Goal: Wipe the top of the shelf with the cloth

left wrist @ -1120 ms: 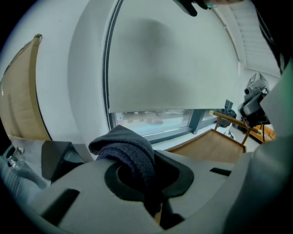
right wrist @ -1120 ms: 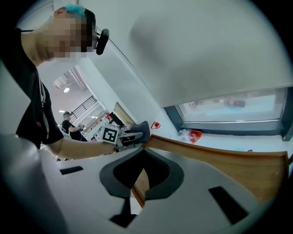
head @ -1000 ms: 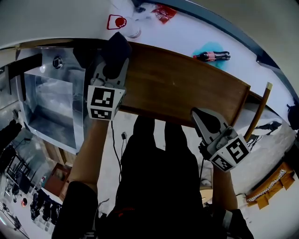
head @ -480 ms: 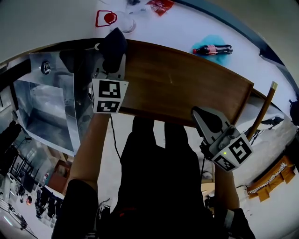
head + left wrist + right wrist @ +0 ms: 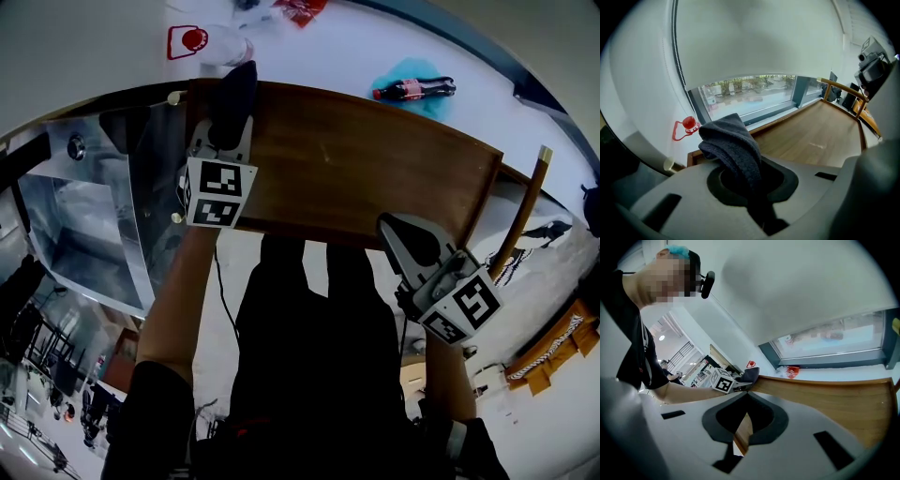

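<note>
- The dark cloth (image 5: 234, 92) is clamped in the closed jaws of the left gripper (image 5: 228, 131) and bunches up past their tips; in the left gripper view its folds (image 5: 733, 145) rise above the pads
- The cloth sits over the far left corner of the wooden shelf top (image 5: 375, 159), at about 10 o'clock on the board
- The right gripper (image 5: 398, 234) is at the shelf's near edge, toward 5 o'clock, with its jaws together and nothing held; the right gripper view shows a sliver of that wooden edge (image 5: 743, 430) through the slit between the pads
- A shiny metal tub (image 5: 84, 225) stands at 9 o'clock of the shelf; its contents cannot be made out among the reflections
- On the pale floor at 1 o'clock a bottle (image 5: 412, 88) of dark drink with a red label lies on its side on a blue patch
</note>
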